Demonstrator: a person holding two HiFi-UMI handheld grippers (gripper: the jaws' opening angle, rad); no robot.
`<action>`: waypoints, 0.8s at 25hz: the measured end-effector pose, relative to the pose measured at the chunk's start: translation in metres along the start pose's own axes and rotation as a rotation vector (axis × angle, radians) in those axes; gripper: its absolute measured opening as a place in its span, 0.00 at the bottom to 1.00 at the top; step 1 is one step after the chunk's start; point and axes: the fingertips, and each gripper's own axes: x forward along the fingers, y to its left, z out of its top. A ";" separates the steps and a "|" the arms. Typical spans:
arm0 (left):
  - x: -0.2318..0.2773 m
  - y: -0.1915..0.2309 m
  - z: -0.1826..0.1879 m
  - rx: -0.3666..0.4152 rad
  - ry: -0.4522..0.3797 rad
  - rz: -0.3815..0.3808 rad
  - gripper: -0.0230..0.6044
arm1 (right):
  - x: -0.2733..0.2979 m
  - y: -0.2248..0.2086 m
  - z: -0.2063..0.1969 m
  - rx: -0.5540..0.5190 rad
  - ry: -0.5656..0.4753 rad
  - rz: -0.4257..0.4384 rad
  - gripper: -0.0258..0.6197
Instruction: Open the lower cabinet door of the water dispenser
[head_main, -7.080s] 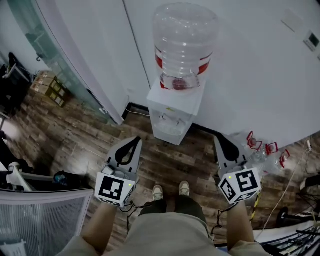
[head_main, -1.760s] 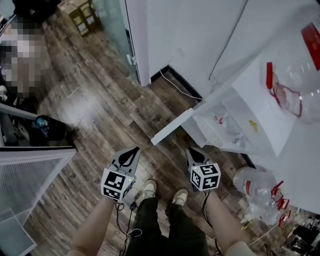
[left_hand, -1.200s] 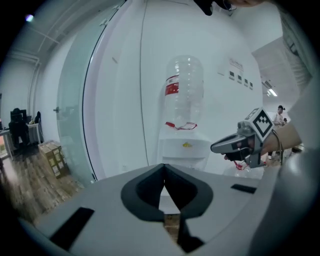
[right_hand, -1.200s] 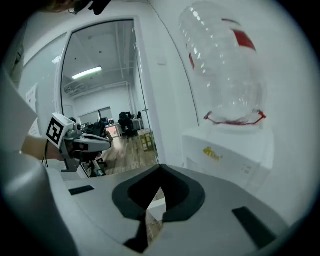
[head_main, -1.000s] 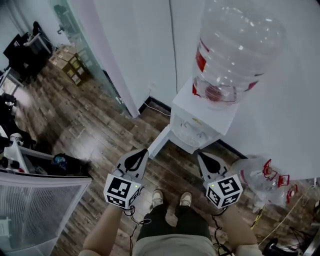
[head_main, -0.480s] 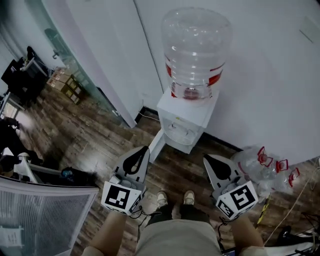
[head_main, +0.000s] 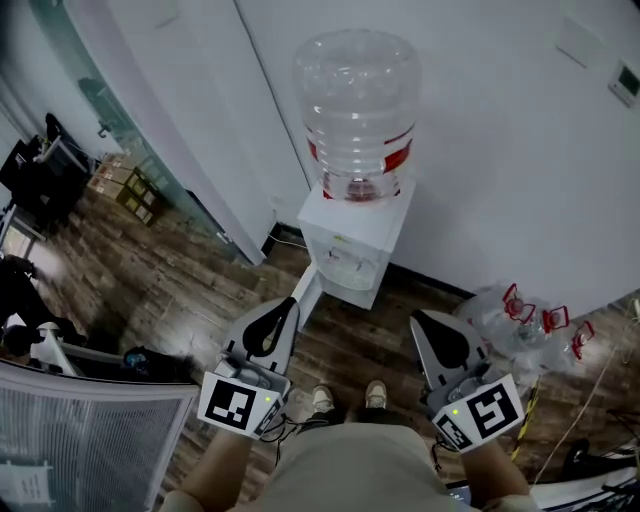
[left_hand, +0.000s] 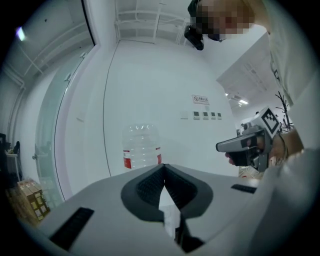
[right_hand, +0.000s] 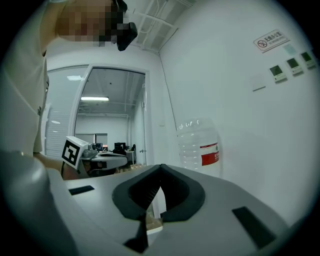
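The white water dispenser (head_main: 350, 245) stands against the wall with a large clear bottle (head_main: 355, 110) on top. Its lower cabinet door (head_main: 308, 290) stands swung out to the left, edge-on to me. My left gripper (head_main: 292, 302) hangs shut and empty in front of the dispenser, its tip over the door's outer end. My right gripper (head_main: 416, 318) is shut and empty too, to the dispenser's right. In the left gripper view the left gripper (left_hand: 164, 167) points level at the bottle (left_hand: 142, 147). The right gripper (right_hand: 160, 166) also points level, the bottle (right_hand: 199, 145) ahead.
Several empty bottles with red handles (head_main: 530, 320) lie on the wooden floor right of the dispenser. A glass partition (head_main: 120, 130) and cardboard boxes (head_main: 125, 185) are at the left. A mesh panel (head_main: 80, 440) fills the lower left. Cables (head_main: 580, 400) trail at the right.
The cabinet door, shut in the earliest frame, now stands open. Over the last second both grippers have risen and drawn back from the dispenser, still shut and empty.
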 end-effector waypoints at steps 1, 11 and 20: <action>-0.001 0.000 0.000 0.000 0.001 0.004 0.04 | -0.001 0.001 0.002 -0.005 -0.001 0.003 0.05; -0.007 -0.011 0.005 -0.013 0.003 -0.012 0.04 | -0.002 0.005 0.006 -0.050 0.019 -0.002 0.05; -0.007 -0.012 0.003 -0.010 0.004 -0.025 0.05 | 0.002 0.003 0.003 -0.052 0.026 -0.012 0.05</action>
